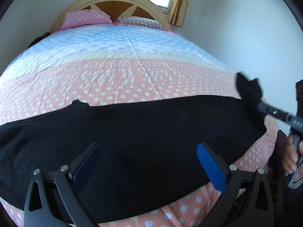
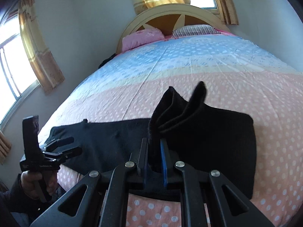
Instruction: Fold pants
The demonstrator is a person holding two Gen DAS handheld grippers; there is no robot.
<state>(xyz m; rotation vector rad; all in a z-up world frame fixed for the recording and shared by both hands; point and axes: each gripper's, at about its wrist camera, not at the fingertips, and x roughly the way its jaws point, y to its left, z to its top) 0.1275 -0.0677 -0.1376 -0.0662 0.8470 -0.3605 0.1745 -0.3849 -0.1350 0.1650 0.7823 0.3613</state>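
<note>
on the bed (image 1: 132, 60), one end of the pants (image 1: 132, 132) is being pinched by the right tool (image 2: 154, 151) for folding over; the left tool (image 1: 147, 162) is being held released above them.

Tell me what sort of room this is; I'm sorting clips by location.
A bedroom, most likely: a bed with an arched headboard, two pillows, and curtained windows.
</note>
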